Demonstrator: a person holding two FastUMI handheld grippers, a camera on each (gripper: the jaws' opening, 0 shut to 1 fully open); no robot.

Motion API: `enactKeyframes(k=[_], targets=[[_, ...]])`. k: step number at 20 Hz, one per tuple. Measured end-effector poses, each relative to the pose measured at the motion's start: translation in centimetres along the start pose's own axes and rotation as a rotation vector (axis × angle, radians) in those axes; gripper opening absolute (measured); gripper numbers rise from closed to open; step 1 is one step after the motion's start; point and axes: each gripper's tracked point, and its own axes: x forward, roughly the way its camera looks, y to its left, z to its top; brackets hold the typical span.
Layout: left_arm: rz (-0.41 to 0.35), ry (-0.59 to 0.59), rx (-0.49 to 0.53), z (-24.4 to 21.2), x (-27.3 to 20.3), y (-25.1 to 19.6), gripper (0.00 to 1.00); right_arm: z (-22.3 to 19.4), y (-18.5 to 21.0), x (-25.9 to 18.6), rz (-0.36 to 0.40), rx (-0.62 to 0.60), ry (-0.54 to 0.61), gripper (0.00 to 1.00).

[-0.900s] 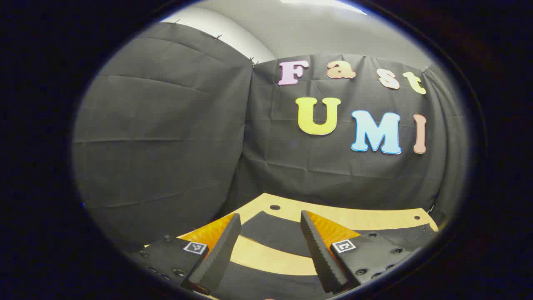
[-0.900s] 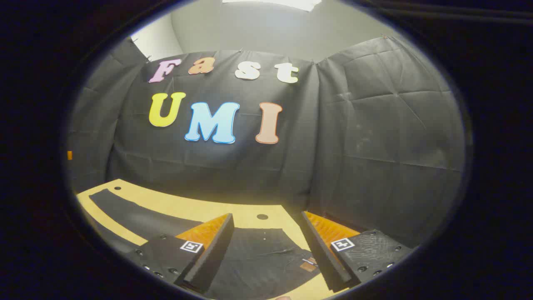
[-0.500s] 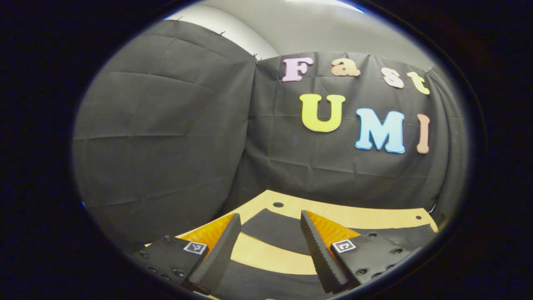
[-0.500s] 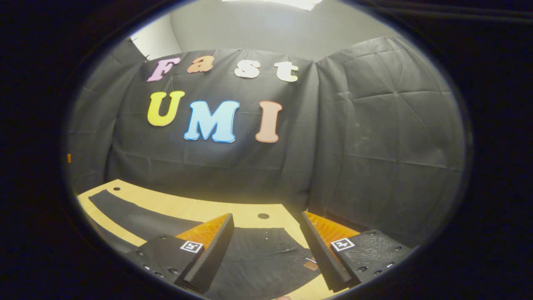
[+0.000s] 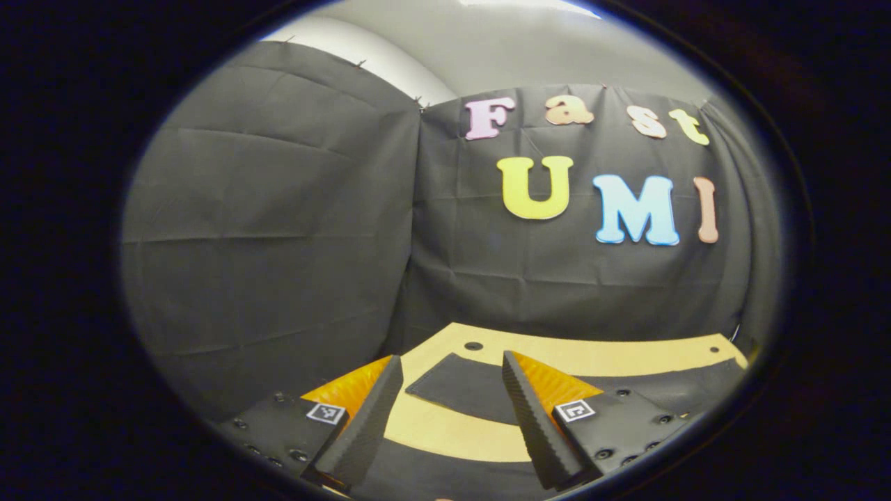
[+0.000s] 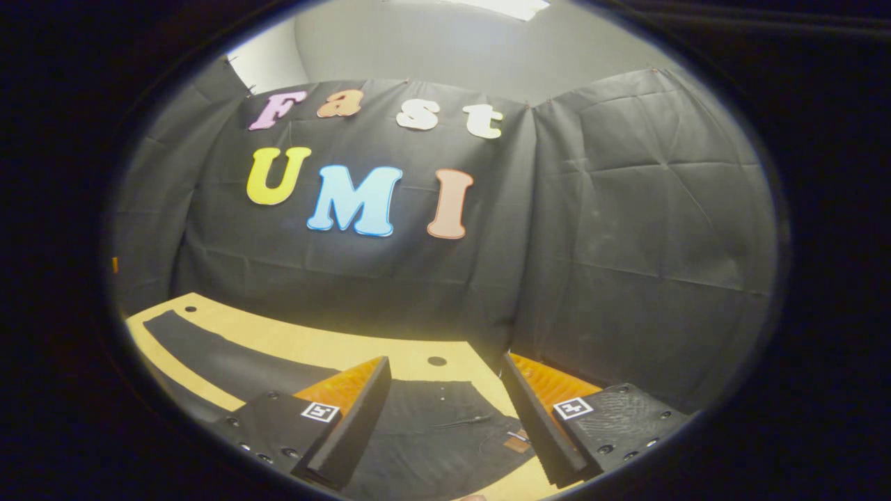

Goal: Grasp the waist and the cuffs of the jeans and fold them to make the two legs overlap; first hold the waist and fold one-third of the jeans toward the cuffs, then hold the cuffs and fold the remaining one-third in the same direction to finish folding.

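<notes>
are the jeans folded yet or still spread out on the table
Spread out. The jeans lie flat on the table, two legs apart with bare wood between them; both grippers are open above.

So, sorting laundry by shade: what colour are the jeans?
Black jeans, clearest in the right gripper view.

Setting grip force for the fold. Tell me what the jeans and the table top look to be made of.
Jeans: dark, matte woven cloth, likely denim; stitched seams, small rivets and a waist patch show, and they lie limp and flat. Table top: pale yellow-tan board with a smooth, flat finish and drilled round holes, probably wood or laminate; which one cannot be told.
</notes>
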Motion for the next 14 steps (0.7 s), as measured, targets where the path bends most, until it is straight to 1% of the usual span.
enactKeyframes(k=[3,5,7,9,11,12,14], targets=[[-0.020,0.003,0.019,-0.3,0.5,-0.2,0.93,0.1,0.7,-0.1,-0.002,-0.006,-0.004,0.94],[-0.033,0.011,0.006,-0.6,0.7,-0.2,0.93,-0.1,1.1,-0.1,0.002,0.003,0.005,0.94],[-0.034,0.055,-0.027,-1.8,0.9,0.3,0.93,-1.2,1.1,-0.3,0.005,0.017,0.042,0.94],[-0.014,0.138,-0.066,-4.4,0.3,1.9,0.93,-2.7,0.4,-0.5,-0.009,0.021,0.098,0.94],[0.030,0.234,-0.118,-7.1,-0.8,4.1,0.93,-4.5,-0.3,-0.8,-0.015,0.048,0.169,0.95],[0.056,0.286,-0.153,-8.4,-1.7,5.5,0.93,-5.5,-0.5,-0.9,-0.017,0.065,0.212,0.95],[0.110,0.365,-0.256,-10.1,-3.5,7.5,0.94,-8.1,-1.1,-1.3,-0.015,0.104,0.298,0.95]])
